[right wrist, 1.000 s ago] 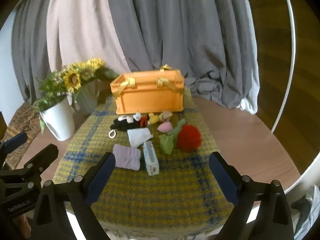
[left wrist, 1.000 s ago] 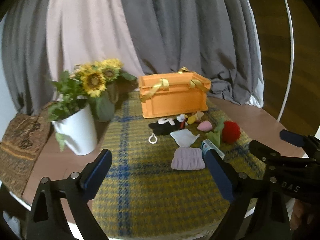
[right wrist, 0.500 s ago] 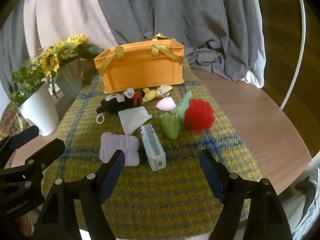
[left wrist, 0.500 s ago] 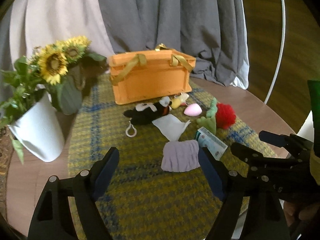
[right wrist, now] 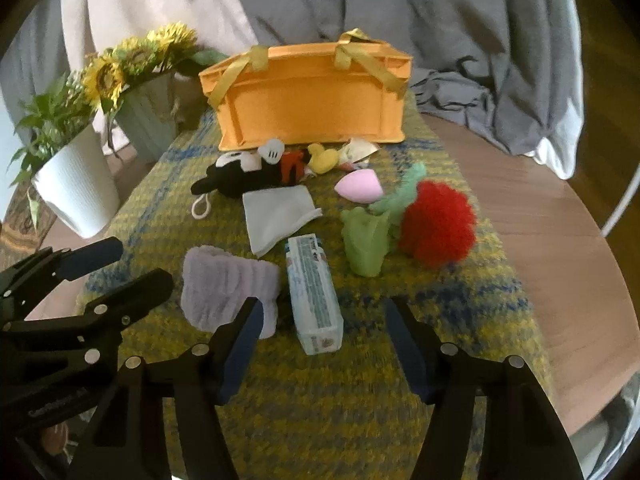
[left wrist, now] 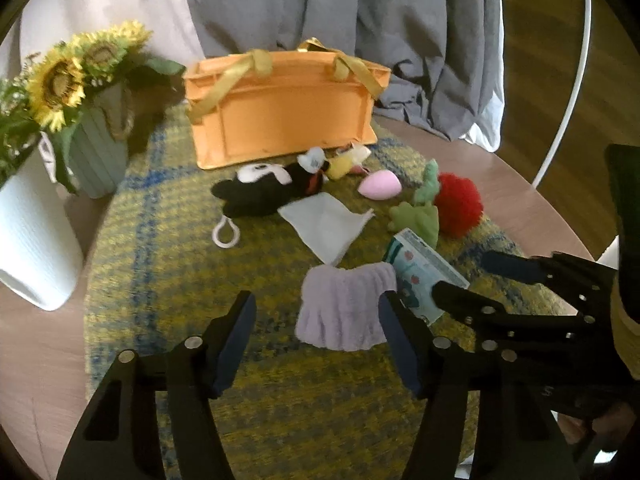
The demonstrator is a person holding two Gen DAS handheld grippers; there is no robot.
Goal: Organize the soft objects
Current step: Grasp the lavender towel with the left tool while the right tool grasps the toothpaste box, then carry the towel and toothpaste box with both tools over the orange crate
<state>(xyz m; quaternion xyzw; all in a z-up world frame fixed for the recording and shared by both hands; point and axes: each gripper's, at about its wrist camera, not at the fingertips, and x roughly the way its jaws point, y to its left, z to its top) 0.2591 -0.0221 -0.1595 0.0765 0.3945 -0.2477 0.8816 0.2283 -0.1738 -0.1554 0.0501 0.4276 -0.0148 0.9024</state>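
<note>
With both sets of jaws apart and holding nothing, the left gripper (left wrist: 316,344) hangs over the fuzzy lilac ribbed cloth (left wrist: 346,310), the right gripper (right wrist: 320,344) over the flat rectangular tissue pack (right wrist: 314,294). Beyond lie one white folded cloth (right wrist: 276,216), one green knit piece (right wrist: 366,240), one red fluffy pompom (right wrist: 438,228), one pink egg-shaped sponge (right wrist: 358,188), one black mouse plush (right wrist: 240,178), and one rigid orange crate with two yellow straps (right wrist: 312,100), all on one yellow-blue plaid woven mat (right wrist: 320,400).

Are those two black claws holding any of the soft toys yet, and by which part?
Nothing is held. The left gripper and right gripper are both open and empty, above the mat just short of the lilac cloth.
</note>
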